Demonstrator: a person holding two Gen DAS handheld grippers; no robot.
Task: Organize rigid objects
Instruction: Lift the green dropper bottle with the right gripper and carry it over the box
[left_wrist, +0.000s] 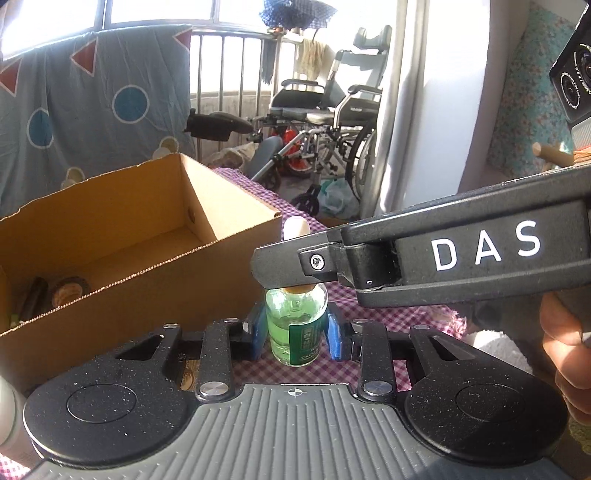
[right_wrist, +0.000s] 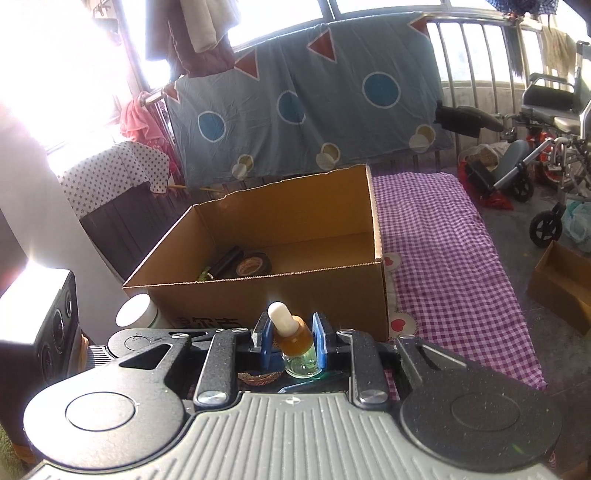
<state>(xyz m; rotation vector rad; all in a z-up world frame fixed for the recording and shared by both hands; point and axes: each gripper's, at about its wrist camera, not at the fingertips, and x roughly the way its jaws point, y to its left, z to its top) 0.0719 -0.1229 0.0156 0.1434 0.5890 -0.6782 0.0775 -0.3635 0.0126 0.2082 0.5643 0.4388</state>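
Observation:
A small glass dropper bottle (left_wrist: 296, 325) with green liquid, a green label and a white rubber bulb stands on the purple checked cloth (left_wrist: 369, 299). My left gripper (left_wrist: 296, 334) has its blue pads on both sides of the bottle's body, a thin gap showing. My right gripper (right_wrist: 289, 338) comes in from the right in the left wrist view and is shut on the bottle's amber collar (right_wrist: 293, 334). An open cardboard box (right_wrist: 280, 295) stands just behind, holding a roll of dark tape (right_wrist: 253, 264) and other dark items.
A white-lidded jar (right_wrist: 136, 311) stands left of the box. The purple checked cloth (right_wrist: 443, 251) stretches right of the box. A wheelchair (left_wrist: 325, 122) and a railing draped with a blue blanket (right_wrist: 303, 99) stand behind. A small cardboard piece (right_wrist: 561, 284) lies on the floor at right.

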